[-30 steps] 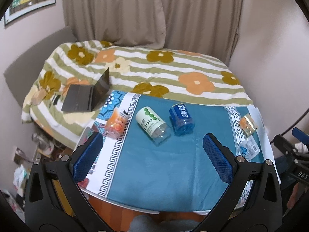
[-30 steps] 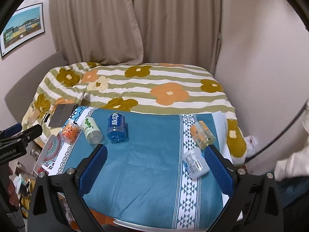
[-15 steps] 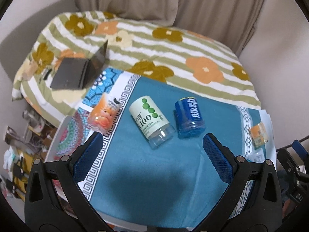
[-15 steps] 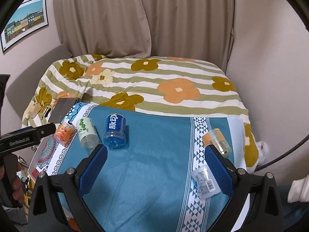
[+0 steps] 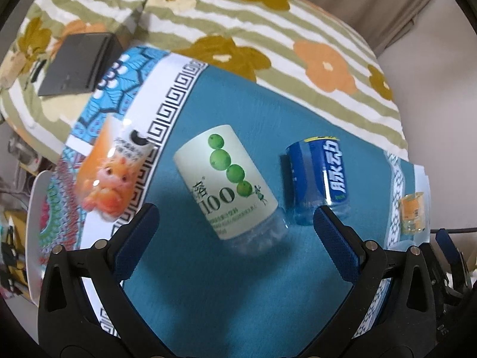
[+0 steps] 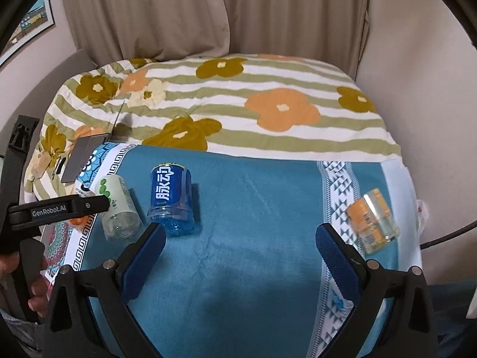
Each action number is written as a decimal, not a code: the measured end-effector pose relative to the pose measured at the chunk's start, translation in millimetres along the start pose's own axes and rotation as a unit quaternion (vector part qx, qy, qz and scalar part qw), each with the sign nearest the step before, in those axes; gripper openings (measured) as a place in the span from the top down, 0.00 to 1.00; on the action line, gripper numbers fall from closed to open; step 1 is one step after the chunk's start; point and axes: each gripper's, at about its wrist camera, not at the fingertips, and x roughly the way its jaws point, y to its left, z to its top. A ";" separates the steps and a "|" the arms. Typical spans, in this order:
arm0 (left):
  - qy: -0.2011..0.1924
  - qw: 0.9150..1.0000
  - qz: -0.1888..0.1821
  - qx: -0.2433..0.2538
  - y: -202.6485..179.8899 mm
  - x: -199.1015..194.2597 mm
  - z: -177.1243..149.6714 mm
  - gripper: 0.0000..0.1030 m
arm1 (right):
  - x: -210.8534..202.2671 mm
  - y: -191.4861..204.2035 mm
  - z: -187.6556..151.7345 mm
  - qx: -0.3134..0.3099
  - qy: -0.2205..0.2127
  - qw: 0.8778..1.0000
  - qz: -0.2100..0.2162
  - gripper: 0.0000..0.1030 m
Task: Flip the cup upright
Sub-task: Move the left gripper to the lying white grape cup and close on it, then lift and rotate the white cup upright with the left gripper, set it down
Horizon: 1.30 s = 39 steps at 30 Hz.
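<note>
Several plastic cups lie on their sides on a blue cloth. The white cup with green dots lies just ahead of my open left gripper, between the finger lines but apart from them. An orange cartoon cup lies to its left, a blue cup to its right. In the right wrist view the white cup and blue cup lie at left, an orange-labelled cup at right. My right gripper is open and empty over the cloth.
A flowered striped quilt covers the bed behind the cloth. A dark half-open laptop lies on it at the left. The left gripper's body shows at the left of the right wrist view. Curtains hang at the back.
My left gripper has moved forward and down toward the white cup, which now looks much larger. My right gripper has also moved forward over the cloth. Both stay open.
</note>
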 end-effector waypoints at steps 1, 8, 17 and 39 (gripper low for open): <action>0.007 1.000 0.001 0.000 0.3 5.4 1.7 0.00 | 4.0 1.0 1.1 0.003 0.004 1.000 0.001 0.02; 0.046 0.999 0.006 -0.013 5.1 37.8 10.9 0.00 | 29.5 2.4 7.5 0.019 0.034 0.999 -0.008 0.02; 0.086 0.995 -0.008 -0.042 12.2 60.7 22.2 0.06 | 47.9 3.5 16.0 0.029 0.053 0.998 -0.014 0.02; 0.067 0.998 -0.010 0.010 2.8 21.6 2.4 0.26 | 30.9 2.6 13.8 0.039 0.036 0.999 0.002 0.02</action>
